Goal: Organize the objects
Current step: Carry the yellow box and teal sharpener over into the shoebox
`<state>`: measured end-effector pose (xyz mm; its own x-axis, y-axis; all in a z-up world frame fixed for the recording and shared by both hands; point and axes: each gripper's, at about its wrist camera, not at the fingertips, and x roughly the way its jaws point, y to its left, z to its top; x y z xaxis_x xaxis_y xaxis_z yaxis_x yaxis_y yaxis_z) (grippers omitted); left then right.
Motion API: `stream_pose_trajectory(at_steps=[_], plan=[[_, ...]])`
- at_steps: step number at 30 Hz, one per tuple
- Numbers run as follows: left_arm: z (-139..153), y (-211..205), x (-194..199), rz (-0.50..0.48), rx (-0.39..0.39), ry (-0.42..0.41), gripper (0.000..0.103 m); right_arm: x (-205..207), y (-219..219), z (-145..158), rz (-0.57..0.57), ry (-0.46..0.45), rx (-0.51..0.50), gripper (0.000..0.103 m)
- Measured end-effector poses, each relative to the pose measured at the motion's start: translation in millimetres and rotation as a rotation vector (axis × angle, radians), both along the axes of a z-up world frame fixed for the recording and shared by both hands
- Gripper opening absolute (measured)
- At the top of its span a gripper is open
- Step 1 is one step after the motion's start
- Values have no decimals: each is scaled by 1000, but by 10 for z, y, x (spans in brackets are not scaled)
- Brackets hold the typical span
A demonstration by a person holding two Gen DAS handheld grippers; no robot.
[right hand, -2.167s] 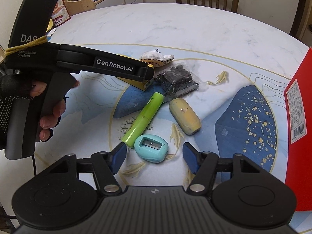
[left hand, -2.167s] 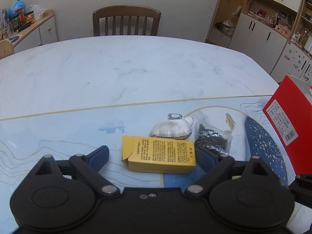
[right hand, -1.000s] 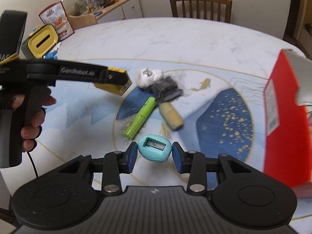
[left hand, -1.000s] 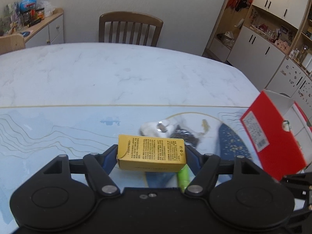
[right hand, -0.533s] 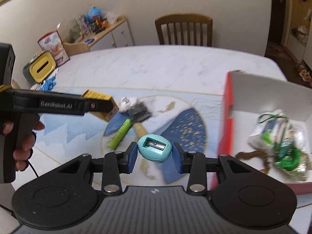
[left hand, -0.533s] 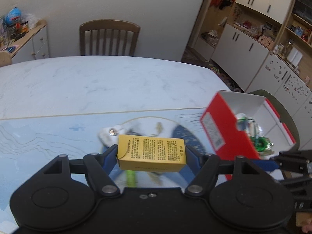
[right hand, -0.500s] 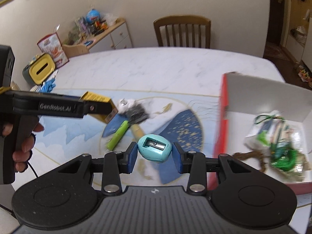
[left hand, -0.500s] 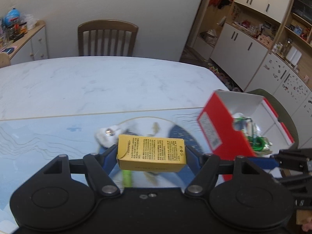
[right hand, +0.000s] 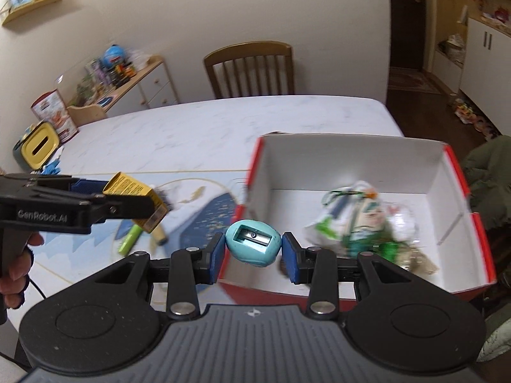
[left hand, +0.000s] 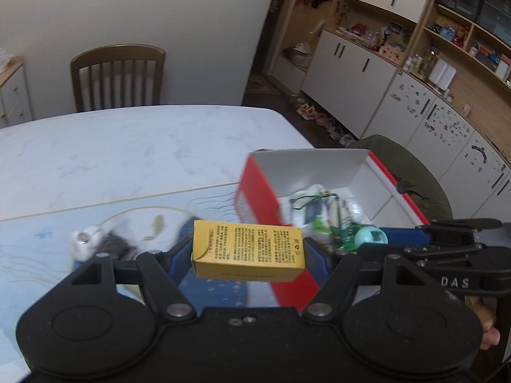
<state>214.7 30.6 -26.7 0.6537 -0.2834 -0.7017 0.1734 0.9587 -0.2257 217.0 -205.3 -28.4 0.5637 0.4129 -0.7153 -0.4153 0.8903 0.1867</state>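
We see a yellow carton (left hand: 248,250) lying level, pinched at both ends above the desk (left hand: 127,146). The teal egg-shaped sharpener (right hand: 253,243) hangs over the near edge of the open red box (right hand: 460,175).

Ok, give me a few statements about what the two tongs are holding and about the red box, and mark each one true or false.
1. The left tongs are shut on a yellow carton. True.
2. The right tongs are open and hold nothing. False: they grip a teal pencil sharpener.
3. The red box is open and already holds a crinkled packet with green print. True.
4. The yellow carton lies on the table. False: it is held up in the air by the tongs.
5. The green marker is inside the red box. False: it lies on the table mat, left of the box.
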Motion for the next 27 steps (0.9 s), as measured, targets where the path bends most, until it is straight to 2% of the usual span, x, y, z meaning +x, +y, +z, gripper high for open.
stream_pose_trajectory(at_steps=[10, 16, 27], plan=[[-120, -571, 173, -47, 7, 33, 71, 253, -603, -38, -64, -6, -13, 38], [-251, -889, 321, -68, 18, 70, 71, 527, -929, -164, -105, 11, -26, 38], [-502, -1397, 634, -83, 56, 140, 71, 966, -1167, -385, -117, 33, -59, 38]])
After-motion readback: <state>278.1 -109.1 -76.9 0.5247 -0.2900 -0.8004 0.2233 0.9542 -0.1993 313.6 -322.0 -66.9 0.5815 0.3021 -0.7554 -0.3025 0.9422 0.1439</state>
